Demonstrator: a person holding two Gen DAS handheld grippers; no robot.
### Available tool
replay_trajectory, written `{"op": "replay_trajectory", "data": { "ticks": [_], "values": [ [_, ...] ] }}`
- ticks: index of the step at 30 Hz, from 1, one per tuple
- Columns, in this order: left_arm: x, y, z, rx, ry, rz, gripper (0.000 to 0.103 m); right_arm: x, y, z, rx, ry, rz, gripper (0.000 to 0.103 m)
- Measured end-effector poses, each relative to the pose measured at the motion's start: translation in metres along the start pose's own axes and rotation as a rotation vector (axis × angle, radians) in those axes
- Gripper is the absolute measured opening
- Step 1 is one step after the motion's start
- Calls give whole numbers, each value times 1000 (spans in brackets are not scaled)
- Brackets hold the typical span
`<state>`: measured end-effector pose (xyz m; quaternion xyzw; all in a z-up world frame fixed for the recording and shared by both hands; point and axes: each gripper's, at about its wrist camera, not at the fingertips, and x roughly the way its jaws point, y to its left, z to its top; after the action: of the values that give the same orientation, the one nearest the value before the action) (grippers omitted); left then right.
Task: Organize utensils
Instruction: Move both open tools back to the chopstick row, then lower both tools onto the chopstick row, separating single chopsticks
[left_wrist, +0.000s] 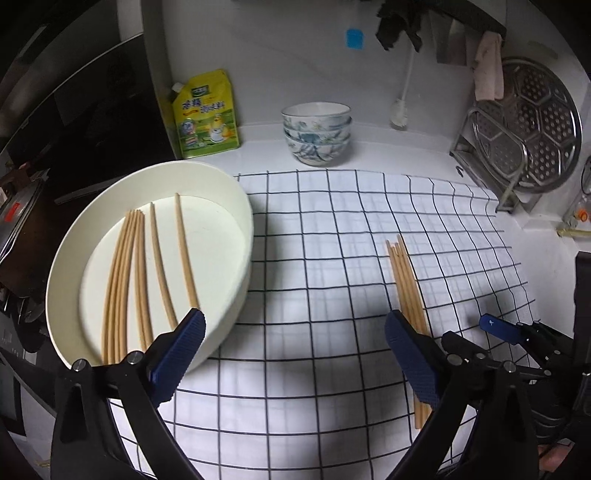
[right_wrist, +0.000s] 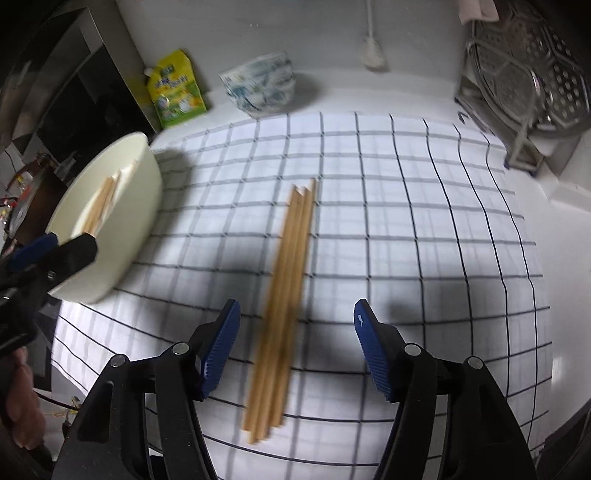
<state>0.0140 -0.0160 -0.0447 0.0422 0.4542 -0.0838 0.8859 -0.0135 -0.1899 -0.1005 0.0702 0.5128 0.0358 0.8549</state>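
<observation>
Several chopsticks (left_wrist: 147, 273) already lie in the cream tub (left_wrist: 236, 206) at left of frame; a bundle (right_wrist: 284, 302) remains on the checked cloth (right_wrist: 406, 221) covering the counter. Both the left hand-held gripper (left_wrist: 293, 354) and right hand-held gripper (right_wrist: 297, 350) stand apart, empty; sorting looks partway done.

The chopsticks (right_wrist: 284, 314) at the right wrist view's centre are smeared by motion blur. In the left wrist view's lower right, a blue pad (left_wrist: 413, 362) hides their near ends. The steamer rack (right_wrist: 532, 74) runs off the upper right edge.
</observation>
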Motion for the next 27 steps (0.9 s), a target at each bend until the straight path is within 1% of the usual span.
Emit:
{"op": "replay_trajectory", "data": {
  "ticks": [5,13,18,23,27],
  "values": [
    [9,-13,-9,24,32,4,96,16,-11,-10,-15,33,-22,62],
    [24,-23,-20,42,73,14,96,33,-14,-17,-36,53,-35,62],
    [31,-27,-23,40,94,0,96,36,-14,-19,-51,51,-34,62],
    [35,-31,-25,41,97,-3,96,36,-9,-21,-94,46,-57,62],
    [42,-36,-27,45,108,-4,96,35,-16,-19,-84,38,-65,62]
  ]
}}
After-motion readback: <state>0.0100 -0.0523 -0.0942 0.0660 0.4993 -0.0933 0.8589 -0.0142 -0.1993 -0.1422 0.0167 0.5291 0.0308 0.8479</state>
